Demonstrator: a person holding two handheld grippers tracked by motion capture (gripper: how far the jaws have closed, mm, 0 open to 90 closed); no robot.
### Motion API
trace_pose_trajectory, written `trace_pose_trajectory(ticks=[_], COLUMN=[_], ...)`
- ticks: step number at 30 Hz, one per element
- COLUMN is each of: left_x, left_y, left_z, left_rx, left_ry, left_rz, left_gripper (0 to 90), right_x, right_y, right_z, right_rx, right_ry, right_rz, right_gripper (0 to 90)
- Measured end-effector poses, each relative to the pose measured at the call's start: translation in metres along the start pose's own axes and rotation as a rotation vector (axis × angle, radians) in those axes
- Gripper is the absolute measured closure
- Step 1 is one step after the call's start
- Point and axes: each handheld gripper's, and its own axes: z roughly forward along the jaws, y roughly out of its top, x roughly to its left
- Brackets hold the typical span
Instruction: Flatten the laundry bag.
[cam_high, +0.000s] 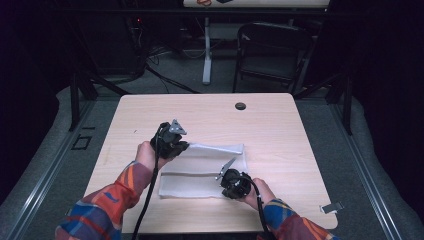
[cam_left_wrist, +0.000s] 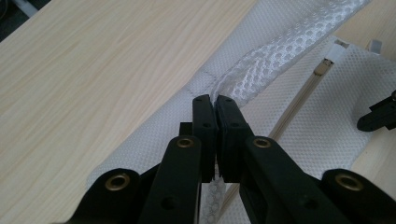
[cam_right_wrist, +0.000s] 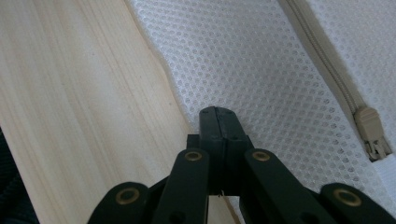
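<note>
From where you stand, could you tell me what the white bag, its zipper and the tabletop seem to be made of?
White bag: looks like synthetic mesh fabric, matte, with rows of tiny holes. Zipper: beige, probably plastic, judging by the moulded-looking slider and dull sheen. Tabletop: pale wood grain, smooth and low-gloss; whether laminate or real wood is unclear.

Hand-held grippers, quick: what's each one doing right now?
Left hand-held gripper: closed, pinching a fold of the white mesh bag.
Right hand-held gripper: closed at the mesh bag's edge; whether it grips fabric cannot be told.
</note>
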Motion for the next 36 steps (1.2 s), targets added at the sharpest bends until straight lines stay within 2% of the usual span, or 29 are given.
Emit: trace_pose_trajectory(ticks=[7,20,30,34,36], left_x=[0.007,0.020,0.029,0.032,0.034], left_y=[0.007,0.018,0.033,0.039,0.041], left_z=[-0.003,-0.003,-0.002,0.001,0.002], left_rx=[-0.010,-0.026,-0.035,-0.040,-0.041], left_ry=[0.018,0.054,0.078,0.089,0.095], left_rz=[-0.009,-0.016,-0.011,-0.020,-0.022], left_gripper=[87.7,87.7,87.7,87.7,87.7], right_x=[0.000,0.000,0.000,0.001,0.000], right_y=[0.000,0.000,0.000,0.000,0.001], right_z=[0.000,-0.001,-0.001,-0.001,-0.003], right_rx=[0.005,0.012,0.015,0.010,0.031], right_ry=[0.013,0.008,0.004,0.008,0.000], right_rz=[0.006,0.005,0.005,0.015,-0.001], right_gripper=[90.0,90.0,90.0,90.0,90.0])
